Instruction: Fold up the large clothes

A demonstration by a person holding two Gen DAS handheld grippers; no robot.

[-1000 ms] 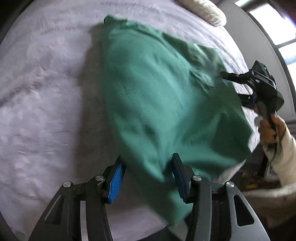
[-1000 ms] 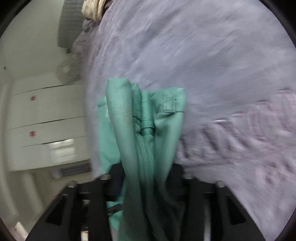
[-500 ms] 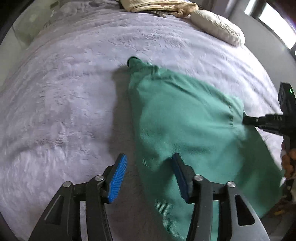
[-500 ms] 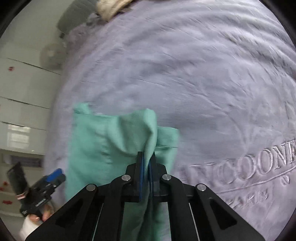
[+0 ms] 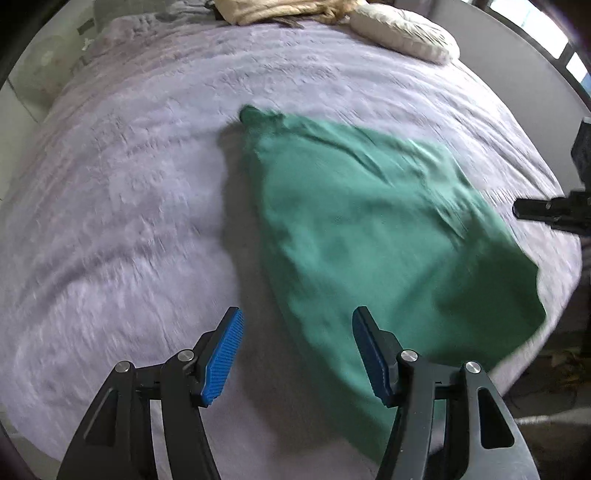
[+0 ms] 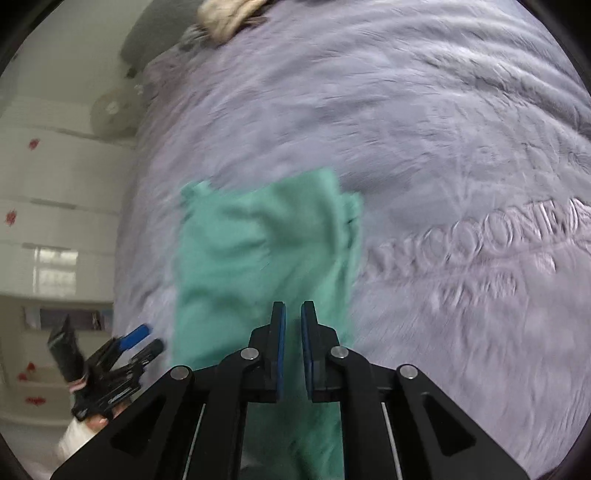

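Observation:
A large green garment (image 5: 369, 236) lies spread on the lilac bed cover (image 5: 129, 184), its near end hanging over the bed's front edge. My left gripper (image 5: 295, 350) is open and empty, hovering above the garment's left edge. In the right wrist view the garment (image 6: 258, 251) lies below my right gripper (image 6: 292, 332), whose jaws stand a little apart with nothing between them. The right gripper also shows at the right edge of the left wrist view (image 5: 554, 212); the left gripper shows low left in the right wrist view (image 6: 140, 343).
A white pillow (image 5: 406, 33) and a beige blanket (image 5: 280, 9) lie at the head of the bed. White cupboards (image 6: 55, 206) and a fan (image 6: 114, 114) stand beyond the bed's far side. Embossed lettering (image 6: 480, 240) marks the cover.
My right gripper has opened a little and let go of the green garment, which has dropped flat onto the bed. Both grippers have drawn back from it.

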